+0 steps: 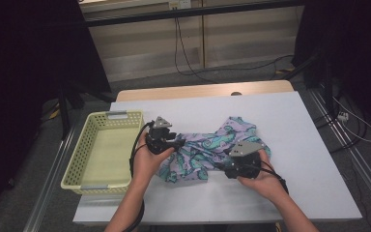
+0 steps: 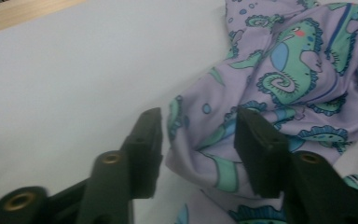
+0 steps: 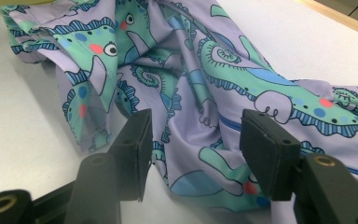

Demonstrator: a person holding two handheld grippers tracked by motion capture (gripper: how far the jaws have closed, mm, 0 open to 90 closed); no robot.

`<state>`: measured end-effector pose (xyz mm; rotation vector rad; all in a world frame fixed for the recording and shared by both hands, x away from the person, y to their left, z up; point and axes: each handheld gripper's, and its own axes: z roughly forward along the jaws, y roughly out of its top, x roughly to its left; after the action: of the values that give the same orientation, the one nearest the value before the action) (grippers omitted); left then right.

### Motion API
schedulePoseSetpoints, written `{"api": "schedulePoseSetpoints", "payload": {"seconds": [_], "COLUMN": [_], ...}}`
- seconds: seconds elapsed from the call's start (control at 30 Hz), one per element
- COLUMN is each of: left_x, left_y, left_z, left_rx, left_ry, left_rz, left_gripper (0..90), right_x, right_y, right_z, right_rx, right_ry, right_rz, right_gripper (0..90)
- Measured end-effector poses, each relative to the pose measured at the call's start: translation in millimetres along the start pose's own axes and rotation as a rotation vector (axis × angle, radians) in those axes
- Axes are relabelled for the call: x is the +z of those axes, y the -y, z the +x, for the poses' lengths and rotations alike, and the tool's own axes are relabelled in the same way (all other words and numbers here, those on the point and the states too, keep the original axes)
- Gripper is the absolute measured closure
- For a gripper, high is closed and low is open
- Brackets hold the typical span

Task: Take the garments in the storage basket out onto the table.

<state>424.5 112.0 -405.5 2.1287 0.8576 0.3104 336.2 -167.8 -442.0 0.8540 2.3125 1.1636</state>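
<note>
Lilac garment (image 1: pixel 212 152) with teal seahorse print — crumpled in a loose heap on the white table (image 1: pixel 294 145), near its front middle, just right of the yellow basket (image 1: pixel 84 159) and apart from it. Basket interior bare.

Left gripper (image 1: pixel 176 143) at the heap's left edge, jaws spread apart. Seen along the left gripper view (image 2: pixel 198 140): a raised fold of cloth (image 2: pixel 223 154) between the pads, pads (image 2: pixel 256 149) not pressing on it.

Right gripper (image 1: pixel 221 167) at the heap's front right edge, jaws likewise spread. Seen along the right gripper view (image 3: pixel 196 147): fabric (image 3: pixel 205 154) lying between and beyond the pads, no pinch on it.

Handling, as a judgement:
- Thin, smooth, slightly glossy knit; very light, fully limp, no stiffness to push against.
- Likely slippery between hard pads; single layer liable to slide out under tension.
- Not fragile; no risk from firm closure.
- Shape not held after release; folds collapse and drag along the table.

Where to take hold:
- At a raised ridge or doubled fold, not on flat cloth against the table.
- Preferably at a hem or seam — thicker, better bite.
- With both grippers at well-separated edges, to allow lifting and spreading without bunching.
</note>
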Motion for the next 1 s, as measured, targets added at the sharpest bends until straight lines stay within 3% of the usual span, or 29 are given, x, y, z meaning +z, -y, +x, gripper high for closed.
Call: {"api": "schedulePoseSetpoints", "payload": {"seconds": [0.2, 0.43, 0.7, 0.87, 1.0], "left_x": [-12.1, -15.6, -7.5, -6.1, -14.2], "left_y": [3.4, 12.6, 20.8, 20.4, 16.5], "left_z": [-6.0, -14.6, -22.5, -20.8, -13.8], "left_rx": [-0.022, -0.019, 0.016, 0.026, 0.013], "left_ry": [0.013, 0.022, 0.043, 0.054, 0.037], "left_rz": [0.006, 0.047, 0.124, 0.155, 0.136], "left_gripper": [32.9, 30.2, 57.0, 82.4, 86.5], "right_x": [2.7, 7.0, 10.6, 17.0, 25.8], "right_y": [-1.2, -1.5, 0.5, -0.6, -0.5], "right_z": [0.9, 9.0, 13.3, 17.5, 19.1], "right_rx": [0.019, 0.013, -0.001, -0.002, -0.018], "right_ry": [-0.004, -0.019, -0.022, -0.043, -0.057], "right_rz": [-0.008, -0.008, 0.002, 0.009, 0.031], "right_gripper": [46.9, 48.3, 49.2, 54.0, 57.9]}}
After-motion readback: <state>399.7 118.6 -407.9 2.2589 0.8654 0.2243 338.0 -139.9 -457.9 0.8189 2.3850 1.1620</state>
